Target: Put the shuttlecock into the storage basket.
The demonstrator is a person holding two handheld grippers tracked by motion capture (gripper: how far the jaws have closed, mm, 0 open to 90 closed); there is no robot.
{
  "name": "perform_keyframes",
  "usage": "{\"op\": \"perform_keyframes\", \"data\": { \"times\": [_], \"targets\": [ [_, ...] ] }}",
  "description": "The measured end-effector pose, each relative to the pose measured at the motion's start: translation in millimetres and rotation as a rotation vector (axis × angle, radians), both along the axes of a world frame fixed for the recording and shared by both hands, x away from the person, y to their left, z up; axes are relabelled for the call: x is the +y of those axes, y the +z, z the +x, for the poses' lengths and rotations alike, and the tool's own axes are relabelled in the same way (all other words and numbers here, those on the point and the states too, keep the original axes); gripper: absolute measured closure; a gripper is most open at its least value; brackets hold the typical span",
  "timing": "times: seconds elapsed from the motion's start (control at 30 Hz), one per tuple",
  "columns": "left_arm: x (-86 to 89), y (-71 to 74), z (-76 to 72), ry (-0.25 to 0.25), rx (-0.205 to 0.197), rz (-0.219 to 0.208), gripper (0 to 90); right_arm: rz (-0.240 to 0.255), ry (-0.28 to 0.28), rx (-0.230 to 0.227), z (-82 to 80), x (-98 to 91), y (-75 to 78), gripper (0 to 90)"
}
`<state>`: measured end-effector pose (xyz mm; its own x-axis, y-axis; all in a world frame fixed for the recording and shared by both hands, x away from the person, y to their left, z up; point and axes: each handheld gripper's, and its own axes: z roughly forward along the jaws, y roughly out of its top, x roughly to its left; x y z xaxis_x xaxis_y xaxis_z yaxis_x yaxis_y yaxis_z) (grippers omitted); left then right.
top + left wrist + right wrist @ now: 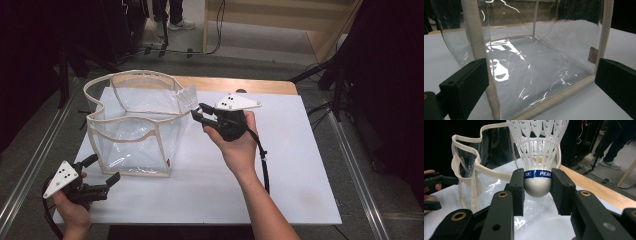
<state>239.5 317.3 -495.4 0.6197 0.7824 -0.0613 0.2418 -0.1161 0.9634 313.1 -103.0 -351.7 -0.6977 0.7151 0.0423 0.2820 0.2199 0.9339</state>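
Observation:
A clear plastic bag (127,142) with cream fabric trim stands open-topped on the left half of the white table (290,165). My right gripper (201,116) hovers by the bag's right upper rim, shut on a white shuttlecock (188,96). In the right gripper view the pads (517,187) press both sides of the shuttlecock's (537,150) cork base, its feathers pointing toward the bag (469,170). My left gripper (102,171) is low by the bag's near left corner, open. In the left gripper view its jaws stand wide on either side of the bag's (536,72) bottom corner, not touching it.
A wooden tabletop edge (240,85) shows behind the white board. Metal rails (30,165) run along both sides of the table. Someone's legs (172,12) and cables (200,50) are on the floor beyond. The white board's right half (300,130) is bare.

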Motion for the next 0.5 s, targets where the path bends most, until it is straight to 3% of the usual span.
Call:
{"op": "perform_keyframes", "data": {
  "times": [0.5],
  "targets": [
    [0.4, 0.1, -0.1, -0.003, 0.000, 0.003, 0.0, 0.008, 0.018, -0.017, 5.7, 11.6, 6.0, 62.8]
  ]
}}
